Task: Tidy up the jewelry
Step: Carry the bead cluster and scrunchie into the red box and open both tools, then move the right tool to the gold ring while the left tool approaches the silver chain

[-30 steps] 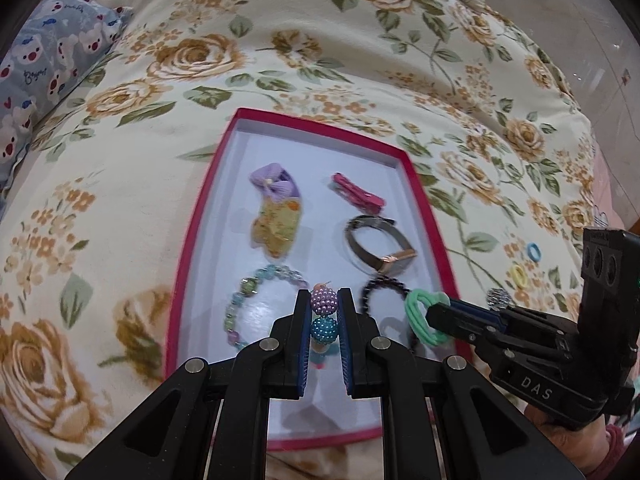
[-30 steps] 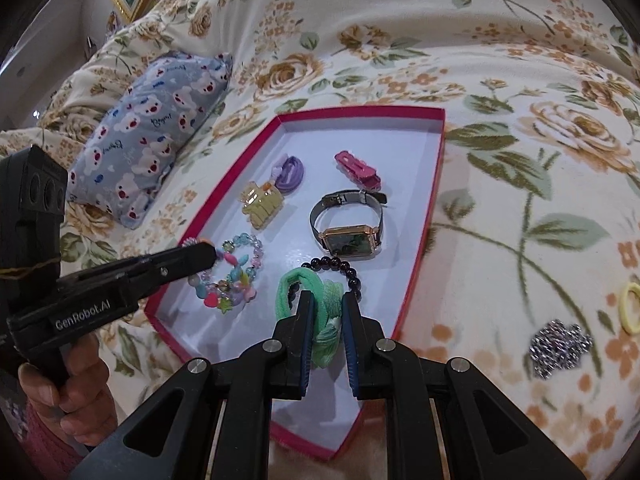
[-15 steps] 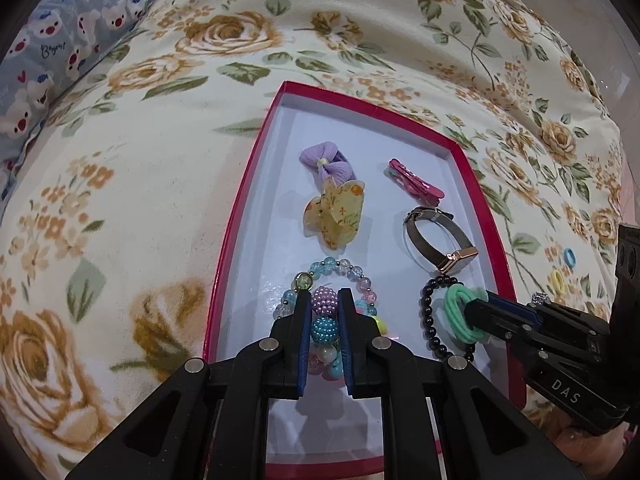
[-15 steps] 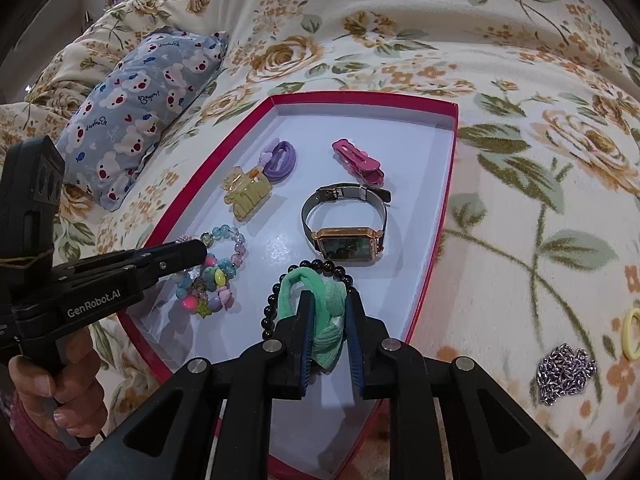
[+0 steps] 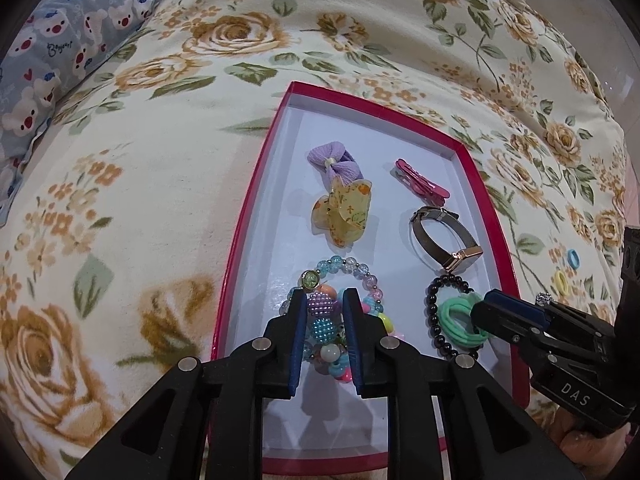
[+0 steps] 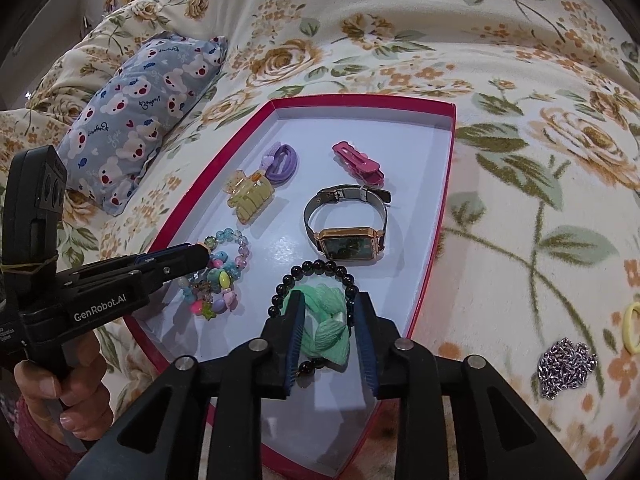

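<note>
Left gripper (image 5: 323, 312) fingers clenching the beaded bracelet (image 5: 320, 322), lowering it into the red tray (image 5: 256, 200); right gripper (image 6: 329, 322) fingers releasing, straddling the green scrunchie (image 6: 326, 328) over the black bead bracelet (image 6: 316, 267), grouping ornaments.

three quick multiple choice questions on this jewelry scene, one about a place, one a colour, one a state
1. Where does the silver chain lie?
A. on the floral bedspread, outside the red box
B. inside the box
C. on the bear-print pillow

2. What colour is the flat hair clip just beyond the watch?
A. blue
B. black
C. pink

3. What state is the right gripper in?
A. shut with nothing in it
B. open, one finger on each side of the green scrunchie
C. shut on the watch

Answers:
1 A: the chain sits on the fabric to the right of the box rim.
2 C: the clip is plainly pink.
3 B: a gap shows between the scrunchie and the right finger.
</note>
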The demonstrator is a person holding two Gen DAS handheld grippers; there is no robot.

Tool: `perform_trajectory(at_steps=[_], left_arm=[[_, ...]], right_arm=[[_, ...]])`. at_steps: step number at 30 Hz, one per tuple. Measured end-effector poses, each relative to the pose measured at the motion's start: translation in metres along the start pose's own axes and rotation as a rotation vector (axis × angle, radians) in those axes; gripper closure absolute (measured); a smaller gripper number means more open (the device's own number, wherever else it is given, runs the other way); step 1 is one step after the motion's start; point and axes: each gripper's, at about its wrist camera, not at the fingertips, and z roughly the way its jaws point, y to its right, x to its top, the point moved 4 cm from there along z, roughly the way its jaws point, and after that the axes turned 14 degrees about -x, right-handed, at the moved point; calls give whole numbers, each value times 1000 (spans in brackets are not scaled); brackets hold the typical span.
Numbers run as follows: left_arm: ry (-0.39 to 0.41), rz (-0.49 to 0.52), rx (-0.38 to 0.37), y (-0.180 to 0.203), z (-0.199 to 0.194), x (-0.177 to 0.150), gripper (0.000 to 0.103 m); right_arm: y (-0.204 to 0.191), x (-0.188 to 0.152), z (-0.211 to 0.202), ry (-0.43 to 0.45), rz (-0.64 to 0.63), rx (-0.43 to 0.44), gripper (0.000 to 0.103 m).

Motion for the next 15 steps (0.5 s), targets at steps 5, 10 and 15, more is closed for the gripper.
perform_trajectory(at_steps=[5,10,15], left_arm=[[5,3,7,2,-7,-2,81],[31,-1,6,7,-18,-5,52],[39,1,0,12,-25,-11,52]], right_arm=[[2,2,-11,21,19,12,75],[11,-1,-30,51,56,35,71],[24,-6,-48,81,93,31,67]])
